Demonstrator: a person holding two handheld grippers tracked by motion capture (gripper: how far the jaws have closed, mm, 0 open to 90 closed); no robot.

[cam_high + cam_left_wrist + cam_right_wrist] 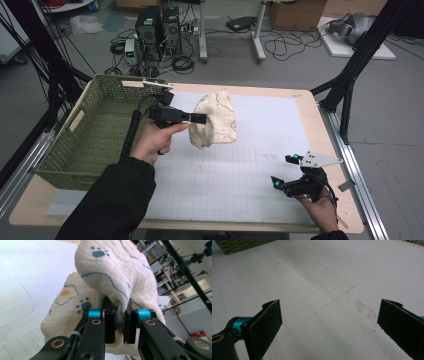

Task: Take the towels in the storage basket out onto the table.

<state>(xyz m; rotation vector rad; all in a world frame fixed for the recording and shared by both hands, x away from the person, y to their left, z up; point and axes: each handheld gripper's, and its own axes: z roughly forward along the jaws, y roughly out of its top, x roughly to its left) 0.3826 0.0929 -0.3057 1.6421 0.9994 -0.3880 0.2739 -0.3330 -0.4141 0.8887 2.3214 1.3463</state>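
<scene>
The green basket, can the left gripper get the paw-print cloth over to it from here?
Probably yes. The left gripper is shut on the cloth, holding it just beside the green basket, whose top is open, with nothing between them.

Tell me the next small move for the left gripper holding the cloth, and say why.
Probably carry it a little further left, over the rim of the green basket, before letting go. The left gripper is shut on a fold of the cream cloth, which hangs lifted above the white mat, just right of the basket. The right gripper rests open and apart, so it need not help.
</scene>
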